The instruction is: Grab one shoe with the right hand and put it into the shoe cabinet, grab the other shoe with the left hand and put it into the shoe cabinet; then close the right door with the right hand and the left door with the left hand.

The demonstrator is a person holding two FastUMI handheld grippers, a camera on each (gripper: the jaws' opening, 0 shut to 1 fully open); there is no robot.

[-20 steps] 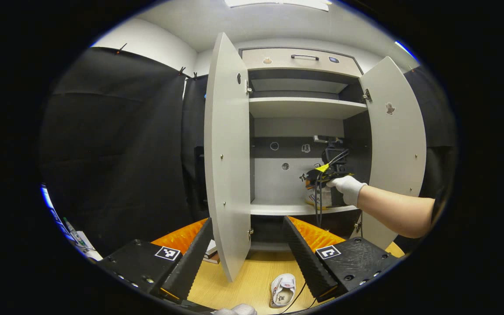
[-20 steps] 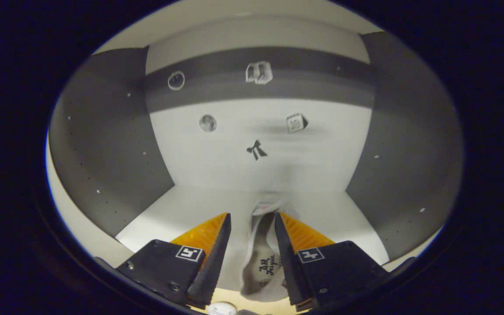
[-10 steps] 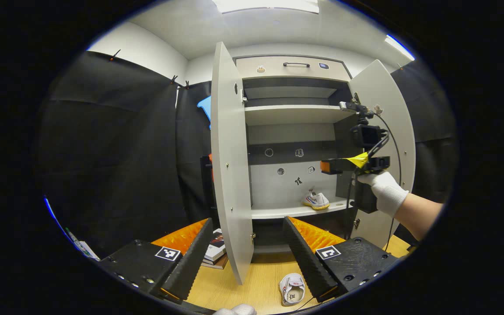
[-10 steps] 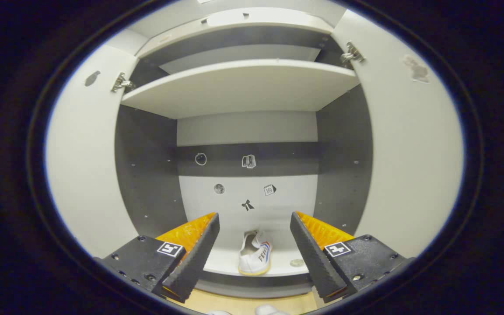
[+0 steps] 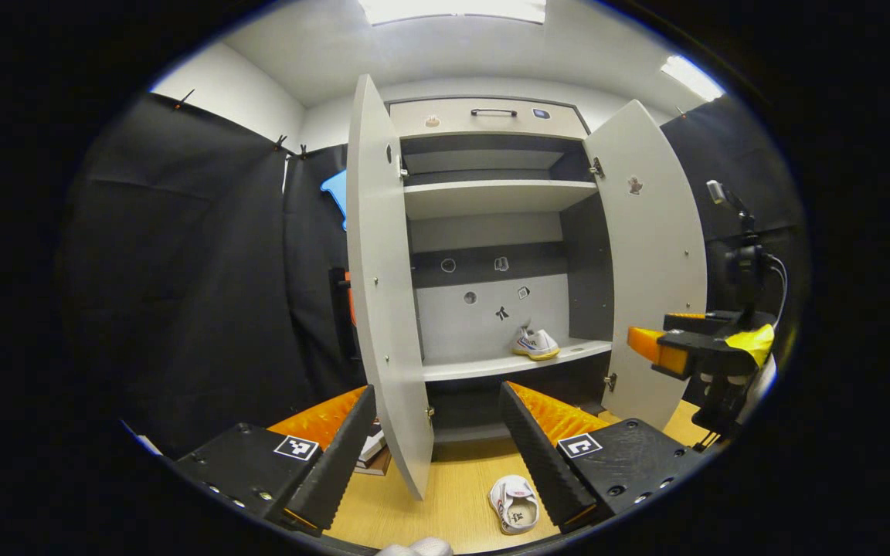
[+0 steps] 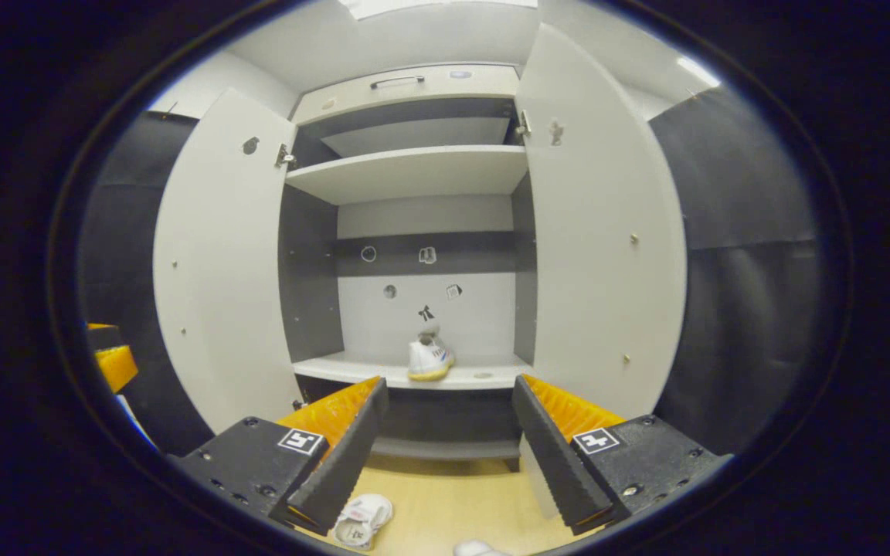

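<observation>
The shoe cabinet (image 5: 491,116) (image 6: 414,85) stands with both doors swung wide. One white shoe (image 5: 535,344) (image 6: 429,360) rests on the lower shelf (image 5: 484,369), toward its right side. The other white shoe (image 5: 514,506) (image 6: 361,519) lies on the wooden floor in front. My left gripper (image 5: 437,440) hangs open above the floor, the floor shoe just below its right finger. My right gripper (image 6: 449,432) is open and empty, well back from the shelf. In the left gripper view the right gripper (image 5: 665,351) shows at the far right, beside the right door (image 5: 650,262).
The left door (image 5: 383,278) (image 6: 221,262) juts toward me, its edge between my left gripper's fingers. Books (image 5: 374,449) lie on the floor left of the cabinet. A shut drawer with a handle (image 5: 493,113) tops the cabinet. An upper shelf (image 6: 414,170) is bare.
My right gripper opened, left the shoe on the lower shelf and pulled back out of the cabinet to the right. The left gripper shifted only slightly.
</observation>
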